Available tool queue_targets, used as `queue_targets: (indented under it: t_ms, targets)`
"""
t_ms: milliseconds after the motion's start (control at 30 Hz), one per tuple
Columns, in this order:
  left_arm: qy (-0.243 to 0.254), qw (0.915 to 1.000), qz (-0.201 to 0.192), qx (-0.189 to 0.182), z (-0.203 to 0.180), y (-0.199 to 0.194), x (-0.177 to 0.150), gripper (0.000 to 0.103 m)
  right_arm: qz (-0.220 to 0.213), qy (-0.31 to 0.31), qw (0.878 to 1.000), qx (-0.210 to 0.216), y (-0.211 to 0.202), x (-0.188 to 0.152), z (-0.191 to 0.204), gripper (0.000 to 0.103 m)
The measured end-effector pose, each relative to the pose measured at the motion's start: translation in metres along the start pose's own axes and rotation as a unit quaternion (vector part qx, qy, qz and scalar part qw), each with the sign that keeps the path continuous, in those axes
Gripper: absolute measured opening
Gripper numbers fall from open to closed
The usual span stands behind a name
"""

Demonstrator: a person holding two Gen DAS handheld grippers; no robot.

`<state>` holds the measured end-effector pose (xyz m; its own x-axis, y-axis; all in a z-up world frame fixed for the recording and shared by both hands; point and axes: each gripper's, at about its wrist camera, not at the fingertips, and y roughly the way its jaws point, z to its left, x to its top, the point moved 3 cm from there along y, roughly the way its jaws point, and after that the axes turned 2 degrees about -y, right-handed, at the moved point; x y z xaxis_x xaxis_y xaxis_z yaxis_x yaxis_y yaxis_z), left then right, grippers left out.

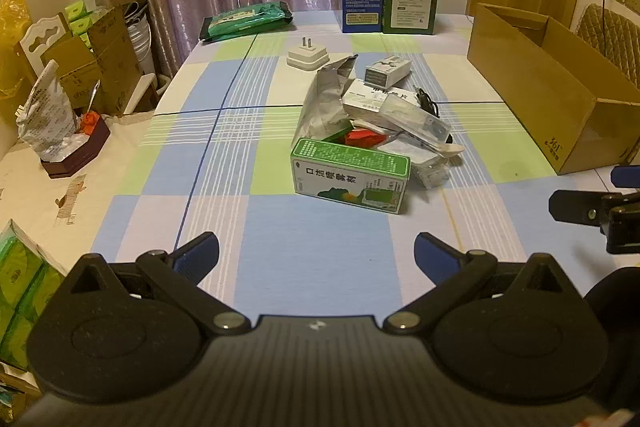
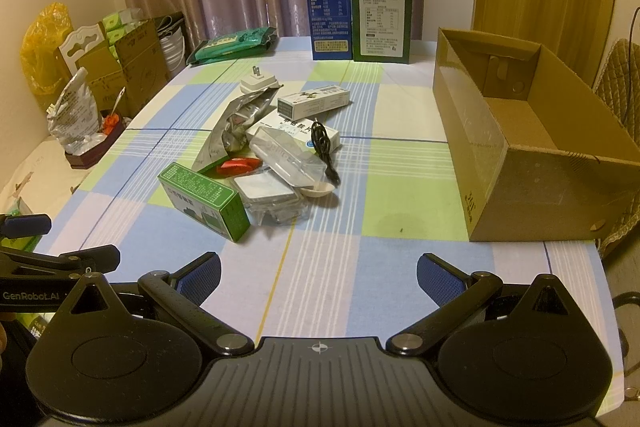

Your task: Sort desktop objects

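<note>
Green box (image 1: 351, 175) fronts pile beside cardboard box (image 2: 532, 143).

A pile of small items (image 2: 276, 151) lies mid-table (image 2: 400, 187), the spray box (image 2: 204, 201) at its near left. The open carton (image 2: 532, 143) sits right. Two tall boxes (image 2: 360, 7) stand behind; a plug (image 2: 258, 83) lies at the pile's far edge.

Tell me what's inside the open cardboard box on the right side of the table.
The cardboard box looks empty: the right wrist view shows bare floor and inner walls, with only its own folded flap at the far end. The near wall hides the front part of the floor, so something small there can't be ruled out.
</note>
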<state>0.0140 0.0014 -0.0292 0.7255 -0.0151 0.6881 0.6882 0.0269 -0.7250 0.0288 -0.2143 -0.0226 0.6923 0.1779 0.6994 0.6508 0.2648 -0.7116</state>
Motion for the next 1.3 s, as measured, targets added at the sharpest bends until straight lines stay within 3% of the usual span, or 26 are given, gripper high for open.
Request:
queue_targets:
  t_ms: [567,867,1100,1300]
  targets:
    - [-0.001,1.0000,-0.001,-0.007,0.001,-0.004,0.000,0.102,0.000,0.000,1.000,0.000,0.000,0.000,0.000,0.101]
    - [-0.007,0.9989,0.008,-0.045,0.006,-0.005,0.009,0.102,0.009,0.027,0.999,0.026,0.002,0.001,-0.006,0.101]
    - [0.061,0.9962,0.008,-0.062,0.010,0.008,0.026,0.102,0.001,-0.040,0.999,0.037,-0.002,0.026,-0.007,0.101]
    - [0.149,0.9852,0.022,-0.082,0.012,0.035,0.033,0.102,-0.011,-0.100,0.993,0.056,0.004,0.051,-0.010,0.101]
